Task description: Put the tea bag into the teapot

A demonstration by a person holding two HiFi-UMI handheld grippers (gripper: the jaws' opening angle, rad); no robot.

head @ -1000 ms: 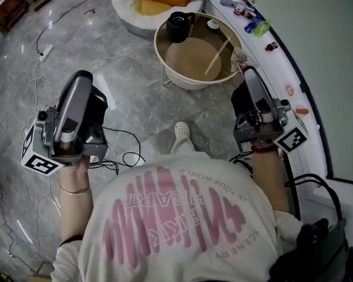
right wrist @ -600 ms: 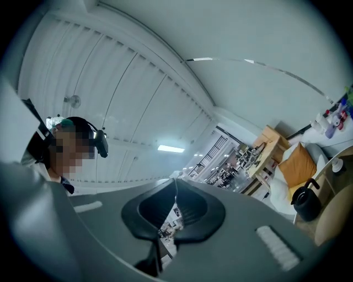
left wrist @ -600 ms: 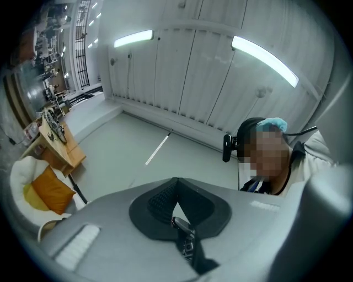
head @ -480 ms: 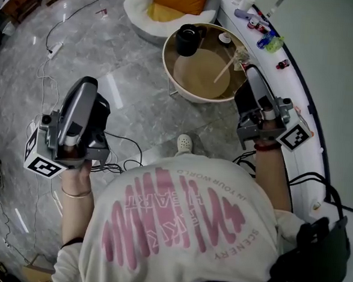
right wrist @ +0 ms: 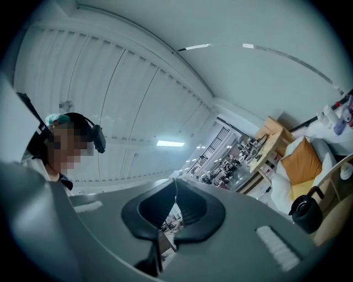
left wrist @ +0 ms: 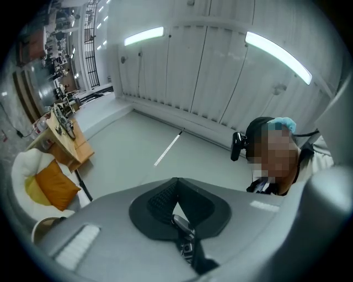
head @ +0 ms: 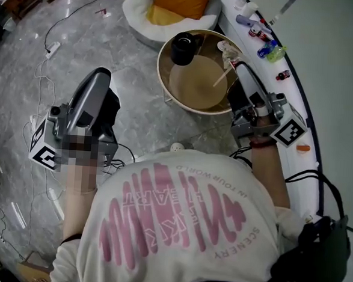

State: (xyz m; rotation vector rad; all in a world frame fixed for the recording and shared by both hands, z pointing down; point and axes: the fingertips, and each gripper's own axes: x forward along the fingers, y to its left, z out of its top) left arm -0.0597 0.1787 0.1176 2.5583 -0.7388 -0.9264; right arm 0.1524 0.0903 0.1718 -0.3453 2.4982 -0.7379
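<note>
Your right gripper [head: 237,69] hangs over the right edge of the round table [head: 160,76]. Its jaws are pressed together on the tea bag [head: 229,49], which shows as a pale scrap at the tips, above the table's far right rim. In the right gripper view, only a thin pale sliver shows pinched where the pads meet. The black teapot [head: 184,47] stands at the table's far left edge, apart from the bag. A wooden stick [head: 222,76] lies slantwise near the right edge, just beside your right gripper. Your left gripper [head: 101,75] is off the table's left side, above the floor, its jaws closed tip to tip with nothing between them.
</note>
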